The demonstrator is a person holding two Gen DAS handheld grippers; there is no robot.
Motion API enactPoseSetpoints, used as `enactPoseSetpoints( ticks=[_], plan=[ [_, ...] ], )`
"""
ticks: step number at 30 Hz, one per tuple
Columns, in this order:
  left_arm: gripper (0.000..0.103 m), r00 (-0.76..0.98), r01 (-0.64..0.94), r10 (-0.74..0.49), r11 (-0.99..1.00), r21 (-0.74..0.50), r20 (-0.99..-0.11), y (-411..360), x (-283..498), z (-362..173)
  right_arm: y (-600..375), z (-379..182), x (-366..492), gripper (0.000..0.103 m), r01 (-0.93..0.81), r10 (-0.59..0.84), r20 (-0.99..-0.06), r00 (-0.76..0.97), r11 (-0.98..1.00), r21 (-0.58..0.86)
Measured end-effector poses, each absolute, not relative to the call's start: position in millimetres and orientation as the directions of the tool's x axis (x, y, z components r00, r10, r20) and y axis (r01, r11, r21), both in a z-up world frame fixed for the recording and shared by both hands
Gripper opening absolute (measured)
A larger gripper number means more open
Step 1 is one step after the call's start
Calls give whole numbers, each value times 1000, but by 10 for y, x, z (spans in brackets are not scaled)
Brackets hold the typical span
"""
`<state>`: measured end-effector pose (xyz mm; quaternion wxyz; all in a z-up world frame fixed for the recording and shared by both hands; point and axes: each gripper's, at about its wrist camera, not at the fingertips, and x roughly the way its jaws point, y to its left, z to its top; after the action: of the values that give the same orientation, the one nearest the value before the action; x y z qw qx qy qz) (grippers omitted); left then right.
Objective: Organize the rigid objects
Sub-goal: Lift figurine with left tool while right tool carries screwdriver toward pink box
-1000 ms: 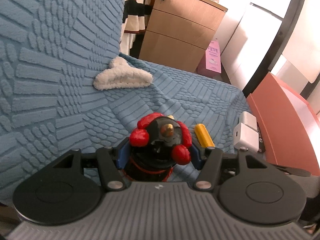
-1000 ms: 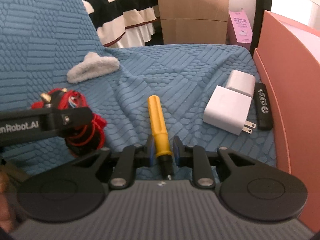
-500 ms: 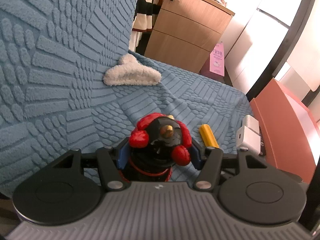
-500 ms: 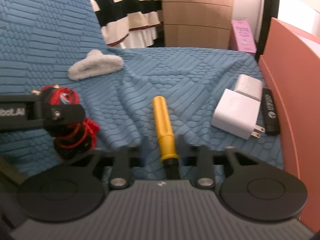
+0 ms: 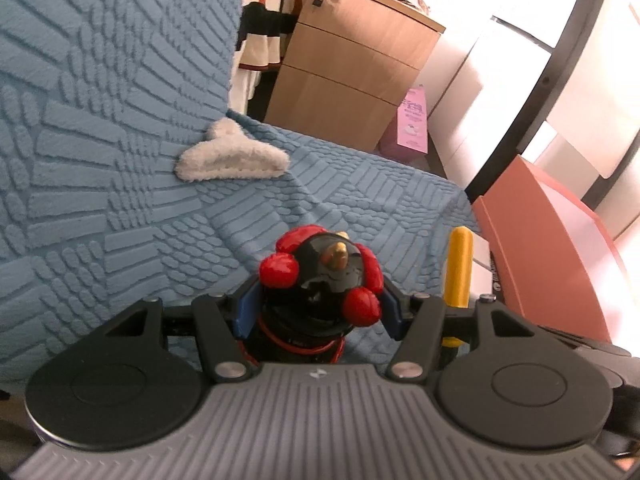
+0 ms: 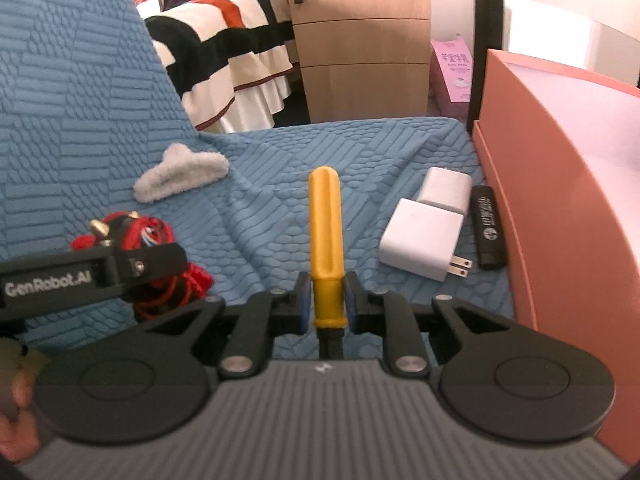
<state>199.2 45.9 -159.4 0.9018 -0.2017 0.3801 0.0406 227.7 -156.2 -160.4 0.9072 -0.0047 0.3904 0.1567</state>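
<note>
Two handheld grippers work over a blue textured sofa cover (image 6: 260,168).

The left gripper (image 5: 318,306) has its jaws clamped on a black figurine with red knobs and small gold horns (image 5: 324,276); the blue pads press against both of its sides.

The right gripper (image 6: 324,300) has its jaws clamped on a yellow-handled screwdriver (image 6: 325,236). The yellow handle points away from the camera, above the cover, and the dark shaft runs back toward the gripper body.

Toward the right edge of the cover lie two white chargers touching each other: a larger one with two metal prongs (image 6: 420,240) and a smaller one (image 6: 446,190) behind it. Just beside them a black stick-shaped device with white lettering (image 6: 489,228) rests along the wall of a salmon-pink box (image 6: 532,200).

A fluffy white cloth piece (image 6: 180,170) lies at the back of the seat, where the cover rises up the backrest.

Beyond the sofa stand a wooden drawer cabinet (image 6: 364,48) and a striped bedspread (image 6: 224,52).
</note>
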Motion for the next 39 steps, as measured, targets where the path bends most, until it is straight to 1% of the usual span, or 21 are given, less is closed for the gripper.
enactPoseSetpoints(
  ticks=[7,10,15,20,24,28,39],
  plan=[
    [65,726,-181,-113,920,-347,-679,319,2053,-1467,-1664,-1390,2233,21,-275,270,-709,651,955,110],
    [65,743,-150,-113,933,-328,-660,237,2056,-1323,-1737,-1253,2211,21,-276,273,-699,661,955,112],
    [65,761,-100,-147,936,-338,-632,134,2074,-1086,-1876,-1004,2196,21,-269,282,-674,683,955,126],
    [65,774,-56,-192,929,-366,-604,-6,2110,-822,-2008,-733,2189,21,-279,289,-649,704,953,121],
    [65,797,-34,-195,930,-365,-571,-143,2152,-577,-2144,-475,2210,21,-274,290,-629,721,954,126],
    [65,804,3,-236,919,-395,-545,-288,2203,-289,-2275,-208,2224,21,-270,286,-603,745,955,121],
    [65,795,98,-308,916,-390,-523,-946,2466,379,-2848,353,2316,21,-200,239,-546,803,971,131]
  ],
)
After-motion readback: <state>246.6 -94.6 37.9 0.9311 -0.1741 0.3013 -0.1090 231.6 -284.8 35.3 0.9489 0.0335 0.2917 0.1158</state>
